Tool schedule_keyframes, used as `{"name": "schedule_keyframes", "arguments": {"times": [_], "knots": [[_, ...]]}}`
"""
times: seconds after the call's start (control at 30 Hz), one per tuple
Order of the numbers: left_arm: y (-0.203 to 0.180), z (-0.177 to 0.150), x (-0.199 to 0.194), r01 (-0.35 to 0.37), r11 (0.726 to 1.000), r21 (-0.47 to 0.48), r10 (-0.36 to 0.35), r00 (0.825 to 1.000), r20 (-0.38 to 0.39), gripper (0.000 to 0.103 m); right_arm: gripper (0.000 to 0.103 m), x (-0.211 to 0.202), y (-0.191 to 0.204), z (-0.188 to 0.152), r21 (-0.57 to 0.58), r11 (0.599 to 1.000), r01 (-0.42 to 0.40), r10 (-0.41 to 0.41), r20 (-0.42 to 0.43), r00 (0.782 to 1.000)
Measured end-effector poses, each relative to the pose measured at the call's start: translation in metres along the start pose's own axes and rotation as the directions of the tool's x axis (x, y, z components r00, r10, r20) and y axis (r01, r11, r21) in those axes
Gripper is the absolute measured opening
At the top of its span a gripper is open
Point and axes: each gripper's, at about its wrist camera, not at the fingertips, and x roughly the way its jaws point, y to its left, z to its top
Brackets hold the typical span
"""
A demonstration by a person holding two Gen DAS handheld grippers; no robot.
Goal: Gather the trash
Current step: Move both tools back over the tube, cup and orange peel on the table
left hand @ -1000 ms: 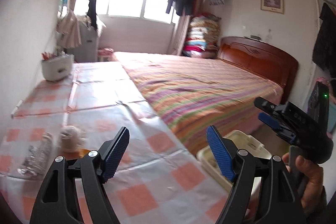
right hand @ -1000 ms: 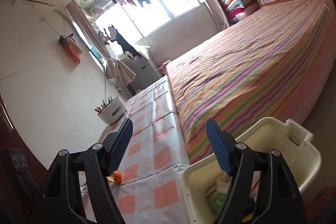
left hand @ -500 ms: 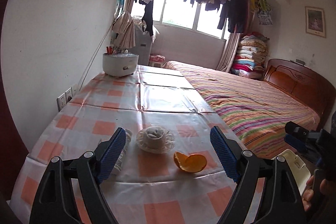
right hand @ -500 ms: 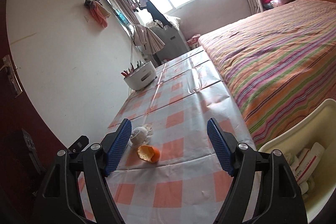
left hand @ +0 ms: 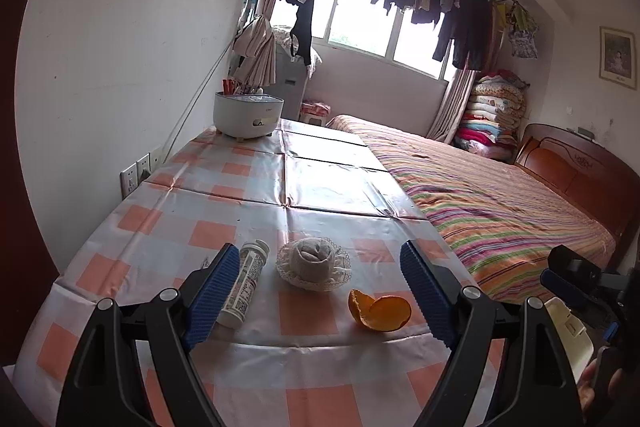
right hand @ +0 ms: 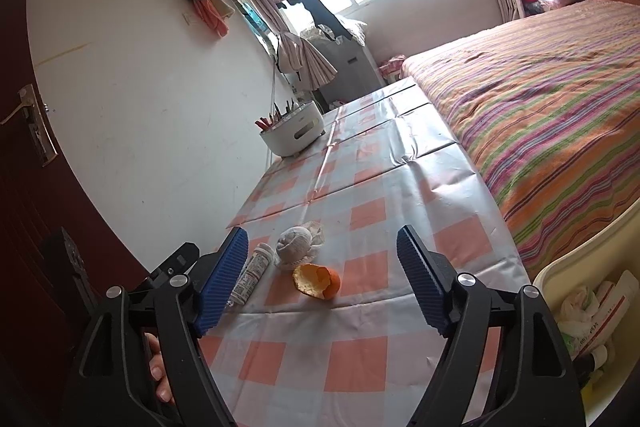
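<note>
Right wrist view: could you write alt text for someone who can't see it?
An open two-finger gripper with blue pads, its jaws opening and empty, faces an orange peel, a balled grey sock on lace and a small white labelled bottle on a checked plastic tablecloth; a cream bin sits right.

Three items lay close together near the front of the checked tablecloth [left hand: 248, 187]: a small bottle [left hand: 245, 283] on its side at left, a crumpled wad on a doily [left hand: 314, 264] just beside it, and an orange peel [left hand: 380, 309] at right, with narrow gaps between them. Beyond them the cloth was open up to the white pot [left hand: 247, 114] standing at the far end by the wall. The bed [left hand: 500, 195] bounded the table's right edge, and the cream bin [right hand: 580, 291] stood below the front right corner.
</note>
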Motion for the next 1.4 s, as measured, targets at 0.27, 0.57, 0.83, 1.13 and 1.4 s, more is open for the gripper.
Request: {"name": "schedule_keyframes", "arguments": {"times": [0.27, 0.57, 0.83, 1.13, 1.4], "knots": [[0.004, 0.001, -0.001, -0.002, 1.0, -0.005, 0.002, 1.0, -0.018, 0.08, 0.076, 0.012, 0.004, -0.007, -0.008, 1.0, 0.006, -0.007, -0.04, 0.999], [0.021, 0.004, -0.006, -0.023, 0.999, -0.036, 0.022, 1.0, -0.018, 0.08, 0.084, 0.03, 0.014, -0.014, -0.023, 1.0, 0.018, -0.019, -0.081, 0.997], [0.031, 0.001, -0.008, -0.044, 0.998, -0.043, 0.043, 0.999, -0.027, 0.08, 0.087, 0.034, 0.023, -0.019, -0.046, 0.999, 0.013, -0.018, -0.103, 0.995], [0.031, 0.001, -0.011, -0.041, 0.998, -0.045, 0.04, 0.999, -0.027, 0.08, 0.089, 0.032, 0.024, -0.019, -0.048, 0.999, 0.022, -0.027, -0.104, 0.994], [0.031, 0.002, -0.012, -0.044, 0.998, -0.043, 0.042, 0.999, -0.031, 0.08, 0.089, 0.032, 0.026, -0.019, -0.052, 0.998, 0.019, -0.024, -0.105, 0.994]]}}
